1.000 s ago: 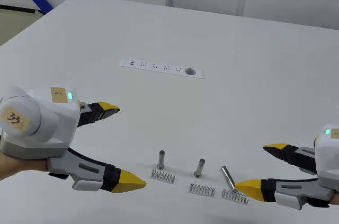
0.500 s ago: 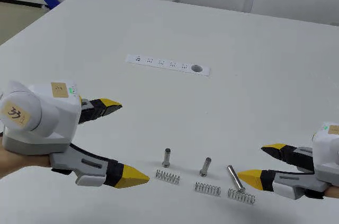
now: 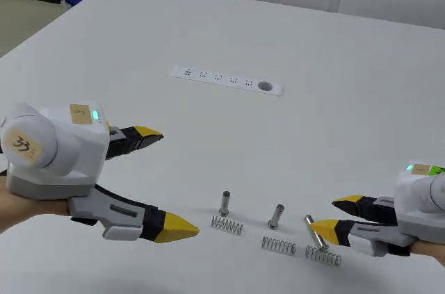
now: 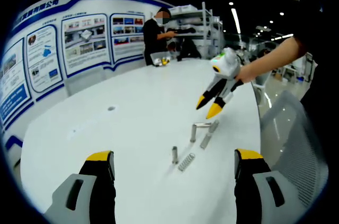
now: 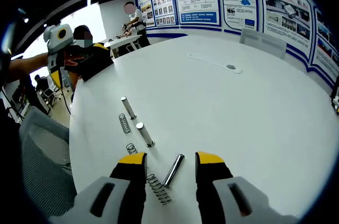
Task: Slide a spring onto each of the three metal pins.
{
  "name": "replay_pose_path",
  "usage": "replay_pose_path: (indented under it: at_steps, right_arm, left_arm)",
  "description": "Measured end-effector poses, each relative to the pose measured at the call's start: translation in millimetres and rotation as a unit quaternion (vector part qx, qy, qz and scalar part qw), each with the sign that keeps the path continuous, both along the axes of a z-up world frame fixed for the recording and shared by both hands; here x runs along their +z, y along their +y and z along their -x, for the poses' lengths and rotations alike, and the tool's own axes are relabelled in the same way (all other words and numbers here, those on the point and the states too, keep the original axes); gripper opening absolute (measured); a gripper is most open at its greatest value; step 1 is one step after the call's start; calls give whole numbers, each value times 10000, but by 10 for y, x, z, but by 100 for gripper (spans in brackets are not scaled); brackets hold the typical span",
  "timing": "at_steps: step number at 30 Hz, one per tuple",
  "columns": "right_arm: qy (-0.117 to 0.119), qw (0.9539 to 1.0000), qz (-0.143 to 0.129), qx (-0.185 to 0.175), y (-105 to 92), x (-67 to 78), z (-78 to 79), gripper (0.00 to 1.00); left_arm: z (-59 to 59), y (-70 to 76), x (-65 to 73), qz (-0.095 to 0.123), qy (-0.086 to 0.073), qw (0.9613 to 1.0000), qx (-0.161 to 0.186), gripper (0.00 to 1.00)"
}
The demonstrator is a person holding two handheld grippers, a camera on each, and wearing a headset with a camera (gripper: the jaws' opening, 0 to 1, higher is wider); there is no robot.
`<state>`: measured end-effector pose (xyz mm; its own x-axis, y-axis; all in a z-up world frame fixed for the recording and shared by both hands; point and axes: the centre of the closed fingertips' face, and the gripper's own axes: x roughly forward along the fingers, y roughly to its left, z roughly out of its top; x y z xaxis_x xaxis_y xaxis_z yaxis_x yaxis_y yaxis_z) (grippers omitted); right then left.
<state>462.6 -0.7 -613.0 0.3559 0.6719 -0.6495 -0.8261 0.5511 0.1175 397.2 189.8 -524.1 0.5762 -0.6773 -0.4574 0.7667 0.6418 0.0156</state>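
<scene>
One pin (image 5: 173,170) lies flat between the right gripper's (image 3: 327,215) spread jaws, pointing along them; the left gripper (image 3: 174,179), open too, is far left.

Silver pins (image 3: 224,202) and springs (image 3: 227,224), white table (image 3: 334,141)

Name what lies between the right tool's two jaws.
In the right gripper view, a metal pin lies on its side between the right tool's open jaws. A spring lies just beside it, by the jaw on the view's left.
</scene>
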Motion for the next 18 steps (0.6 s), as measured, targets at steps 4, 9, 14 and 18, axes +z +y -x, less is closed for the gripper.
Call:
replay_pose_path:
  at_steps: [4,9,14,18]
  right_arm:
    - [77,9999,19,-67,20,-56,-38,34]
    - [198,9997,143,-89,61,-153,-35,31]
    - [277,9985,428,-220,52,-278,-78,26]
    - [383,9976,464,-356,47,-331,-128,21]
  left_arm:
    - [0,5,-8,15,4,10000,14,96]
    - [9,9,-37,37,34,10000,35,95]
    - [24,18,-55,62,55,9999,75,95]
    - [41,31,-76,83,81,9999,88,95]
